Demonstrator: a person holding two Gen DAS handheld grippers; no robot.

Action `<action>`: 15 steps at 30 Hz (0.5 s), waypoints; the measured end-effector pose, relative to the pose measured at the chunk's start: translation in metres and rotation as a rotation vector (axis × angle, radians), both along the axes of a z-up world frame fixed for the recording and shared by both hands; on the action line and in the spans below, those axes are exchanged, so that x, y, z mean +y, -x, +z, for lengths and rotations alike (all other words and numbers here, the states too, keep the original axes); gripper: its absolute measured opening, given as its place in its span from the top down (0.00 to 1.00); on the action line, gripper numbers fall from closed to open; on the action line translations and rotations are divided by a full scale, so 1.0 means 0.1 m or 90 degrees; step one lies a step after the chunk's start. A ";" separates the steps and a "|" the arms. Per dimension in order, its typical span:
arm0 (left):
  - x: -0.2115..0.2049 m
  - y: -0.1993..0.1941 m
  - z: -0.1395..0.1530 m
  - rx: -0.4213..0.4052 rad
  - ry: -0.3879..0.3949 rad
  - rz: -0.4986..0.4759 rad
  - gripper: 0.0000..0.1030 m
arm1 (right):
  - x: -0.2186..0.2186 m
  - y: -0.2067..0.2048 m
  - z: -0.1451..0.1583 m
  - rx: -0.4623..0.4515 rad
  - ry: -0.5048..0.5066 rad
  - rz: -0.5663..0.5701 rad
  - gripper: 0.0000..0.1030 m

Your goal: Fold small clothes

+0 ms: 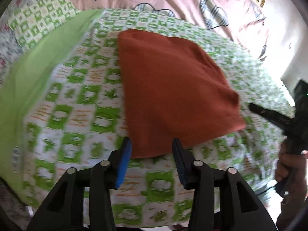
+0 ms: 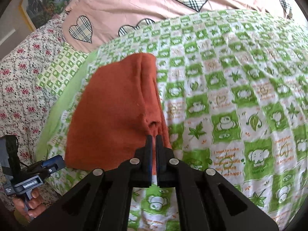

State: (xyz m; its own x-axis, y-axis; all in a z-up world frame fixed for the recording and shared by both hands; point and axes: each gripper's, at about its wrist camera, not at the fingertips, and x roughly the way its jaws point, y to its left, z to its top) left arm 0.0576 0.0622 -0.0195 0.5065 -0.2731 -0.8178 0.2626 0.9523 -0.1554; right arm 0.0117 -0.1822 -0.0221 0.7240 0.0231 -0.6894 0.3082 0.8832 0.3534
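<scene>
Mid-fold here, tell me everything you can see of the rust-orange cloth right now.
The rust-orange cloth looks like soft knit fabric, plain, with no print. It lies folded on the green-and-white patterned sheet, roughly four-sided, with stacked layers showing along its right edge in the right wrist view. The right gripper is closed at a puckered bunch on that edge; whether it pinches fabric is unclear. The left gripper stands open around the near corner, its pads not pressing it.

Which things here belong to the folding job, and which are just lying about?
Part of the job:
- rust-orange cloth
- left tool, open, nothing between its pads
- right tool, shut at the cloth's near edge

Just lying about:
- green patterned sheet
- pink cover with plaid hearts
- floral fabric
- framed picture
</scene>
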 end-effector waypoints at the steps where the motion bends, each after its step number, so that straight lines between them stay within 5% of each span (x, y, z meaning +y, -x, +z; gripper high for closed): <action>1: 0.01 -0.01 0.02 -0.003 -0.019 0.006 0.49 | 0.03 0.00 0.02 -0.002 0.000 0.006 0.96; 5: 0.06 -0.05 0.06 -0.011 -0.051 0.018 0.43 | 0.07 -0.03 0.06 -0.007 0.001 0.016 0.91; 7: 0.12 -0.08 0.05 -0.007 -0.045 0.022 0.40 | 0.06 -0.06 0.07 -0.009 -0.001 0.012 0.61; 8: 0.15 -0.12 0.05 -0.004 -0.036 0.026 0.38 | 0.06 -0.08 0.08 -0.013 0.002 0.010 0.55; 15: 0.24 -0.54 0.05 0.006 0.017 0.054 0.34 | -0.12 -0.45 0.11 -0.013 0.013 0.010 0.53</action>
State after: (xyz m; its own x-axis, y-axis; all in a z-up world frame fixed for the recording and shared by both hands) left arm 0.1113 0.0862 -0.0140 0.5207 -0.2517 -0.8158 0.1801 0.9664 -0.1832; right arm 0.0564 -0.1944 -0.0106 0.7380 0.0217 -0.6745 0.2863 0.8950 0.3421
